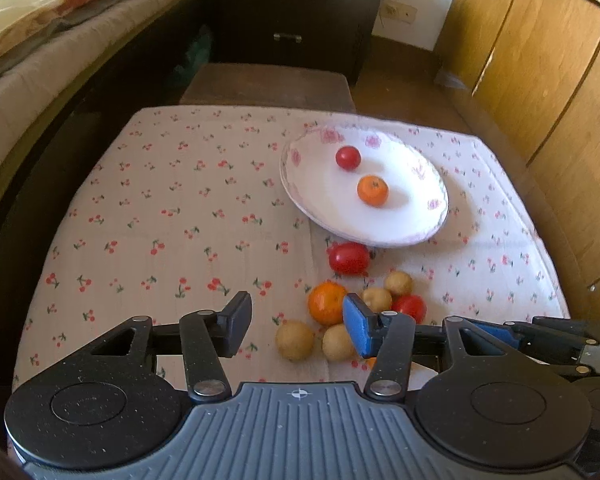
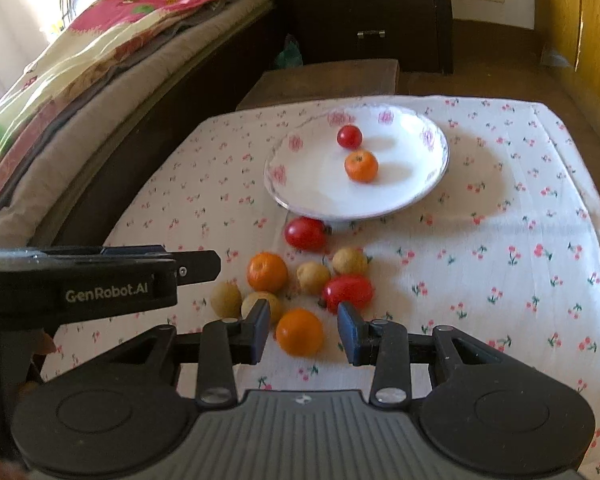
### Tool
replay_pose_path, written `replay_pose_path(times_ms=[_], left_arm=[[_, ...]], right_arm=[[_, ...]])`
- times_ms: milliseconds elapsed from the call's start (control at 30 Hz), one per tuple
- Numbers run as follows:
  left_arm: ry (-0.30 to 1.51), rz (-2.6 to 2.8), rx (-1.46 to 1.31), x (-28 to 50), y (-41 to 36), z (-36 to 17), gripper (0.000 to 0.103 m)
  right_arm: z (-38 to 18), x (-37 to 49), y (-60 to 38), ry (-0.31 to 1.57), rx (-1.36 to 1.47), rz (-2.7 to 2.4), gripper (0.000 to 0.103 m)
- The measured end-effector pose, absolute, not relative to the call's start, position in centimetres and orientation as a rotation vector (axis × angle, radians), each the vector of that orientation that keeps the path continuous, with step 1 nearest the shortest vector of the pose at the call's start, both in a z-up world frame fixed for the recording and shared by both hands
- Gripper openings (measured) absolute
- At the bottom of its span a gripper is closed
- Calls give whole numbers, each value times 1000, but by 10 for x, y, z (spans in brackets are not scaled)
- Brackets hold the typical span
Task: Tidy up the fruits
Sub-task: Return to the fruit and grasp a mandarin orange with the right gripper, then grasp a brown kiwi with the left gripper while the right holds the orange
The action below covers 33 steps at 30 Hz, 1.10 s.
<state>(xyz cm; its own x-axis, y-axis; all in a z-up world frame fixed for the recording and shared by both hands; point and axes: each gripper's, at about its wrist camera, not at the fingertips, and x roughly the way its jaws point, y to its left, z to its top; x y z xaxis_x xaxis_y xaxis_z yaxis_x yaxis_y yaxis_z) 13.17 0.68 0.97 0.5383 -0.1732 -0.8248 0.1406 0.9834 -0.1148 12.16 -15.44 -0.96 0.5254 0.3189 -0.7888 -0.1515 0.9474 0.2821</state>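
A white flowered plate [image 1: 380,232] [image 2: 312,196] holds a small red tomato [image 1: 348,157] [image 2: 349,137] and an orange [image 1: 372,190] [image 2: 361,166]. In front of it lie loose fruits: red tomatoes [image 1: 349,258] [image 2: 306,233], oranges [image 1: 327,303] [image 2: 267,272], several tan round fruits [image 1: 295,340] [image 2: 313,277]. My left gripper [image 1: 298,330] is open above the tan fruits. My right gripper [image 2: 304,332] is open, its jaws on either side of an orange [image 2: 299,332], not touching it.
The table [image 1: 160,200] has a cherry-print cloth. A bed [image 1: 40,40] runs along the left, a dark drawer unit [image 1: 292,12] and a brown stool [image 1: 268,84] stand behind, wooden cabinets [image 1: 540,60] on the right. The left gripper's body [image 2: 80,280] shows in the right wrist view.
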Motion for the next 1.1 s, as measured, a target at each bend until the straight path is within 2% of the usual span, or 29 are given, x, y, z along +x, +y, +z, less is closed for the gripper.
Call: replay_pose_path(times_ms=[500,600,733,833,967,1100], left_arm=[[1031,-177,-58,138,13,3,64],[1044,-179,-63,139,13,-1,65],[1075,-171,-59,144,11,-9,65],[1095,-173,-62,146,9,-15,63],[1105,-156,-31,148,7,-23,53],[1116,-142,-70,155,12,-29,53]], right_arm=[[-40,137,-135,1047,154,300,38],[-43,141,-134,1049,148,294,34],[-42,139,-137,1051,140,296,33],[-42,135,-142,1056,136,294,33],[-40,130,-154,1054,156,278,33],[-35,125,-160,1045,169,276,33]])
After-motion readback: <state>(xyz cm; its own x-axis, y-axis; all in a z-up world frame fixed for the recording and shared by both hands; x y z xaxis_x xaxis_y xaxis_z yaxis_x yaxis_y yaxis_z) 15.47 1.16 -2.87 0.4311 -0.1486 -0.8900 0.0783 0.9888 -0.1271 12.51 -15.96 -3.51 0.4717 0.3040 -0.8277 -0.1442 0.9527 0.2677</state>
